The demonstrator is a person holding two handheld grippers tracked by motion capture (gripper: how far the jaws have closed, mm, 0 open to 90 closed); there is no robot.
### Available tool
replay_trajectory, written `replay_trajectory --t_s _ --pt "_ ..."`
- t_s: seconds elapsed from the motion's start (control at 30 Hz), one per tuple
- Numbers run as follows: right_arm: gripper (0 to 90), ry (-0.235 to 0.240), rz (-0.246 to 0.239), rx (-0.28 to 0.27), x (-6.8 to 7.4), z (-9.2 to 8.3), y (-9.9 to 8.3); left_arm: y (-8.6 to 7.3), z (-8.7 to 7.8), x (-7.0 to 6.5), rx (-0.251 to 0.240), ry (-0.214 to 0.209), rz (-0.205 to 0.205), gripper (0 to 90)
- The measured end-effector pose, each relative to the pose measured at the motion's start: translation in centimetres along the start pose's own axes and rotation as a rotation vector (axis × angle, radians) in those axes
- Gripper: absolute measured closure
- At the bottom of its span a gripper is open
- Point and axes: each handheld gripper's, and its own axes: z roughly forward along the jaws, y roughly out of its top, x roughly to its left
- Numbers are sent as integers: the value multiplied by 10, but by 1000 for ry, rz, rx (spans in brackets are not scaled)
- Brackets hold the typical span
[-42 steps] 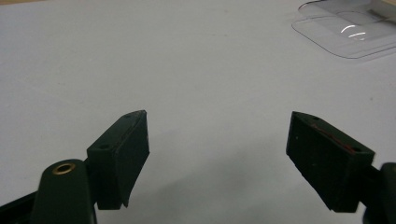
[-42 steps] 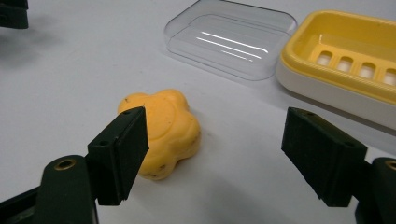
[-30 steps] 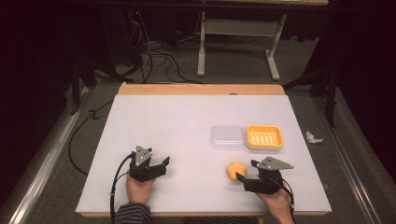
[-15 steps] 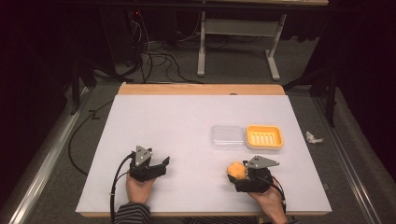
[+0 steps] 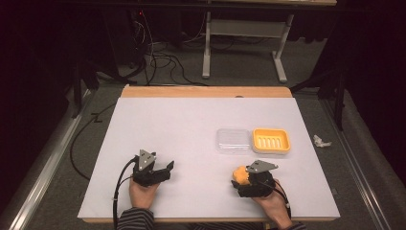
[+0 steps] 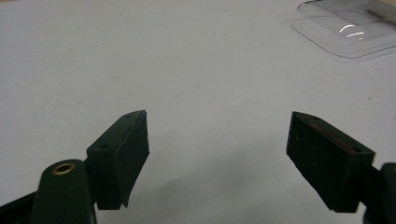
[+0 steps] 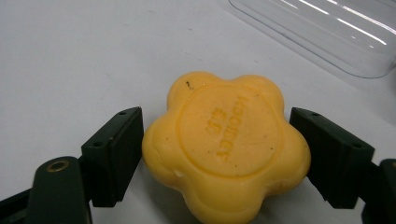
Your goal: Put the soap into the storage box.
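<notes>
Now the right gripper (image 7: 215,154) brackets the soap (image 7: 226,144), fingers just closing.

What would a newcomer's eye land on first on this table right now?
First, the yellow flower-shaped soap bar lying on the white table between the right gripper's black jaws, which have just been closing around it; whether the pads already press on it is unclear. Next, the yellow ribbed soap dish with the clear plastic lid beside it, farther back on the right. The left gripper stands open over bare table at the near left.
</notes>
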Motion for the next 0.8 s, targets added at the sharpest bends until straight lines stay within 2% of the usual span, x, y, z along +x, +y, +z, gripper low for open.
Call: replay_trajectory --t_s 0.13,0.33,0.8 --pt "243 5 -8 1 -2 1 -2 0 0 0 -1 -1 -7 218" --pt "249 5 -16 -20 -2 1 -4 0 1 0 4 0 -4 220" --pt "253 4 -29 -22 -1 0 -2 0 1 1 9 5 -8 223"
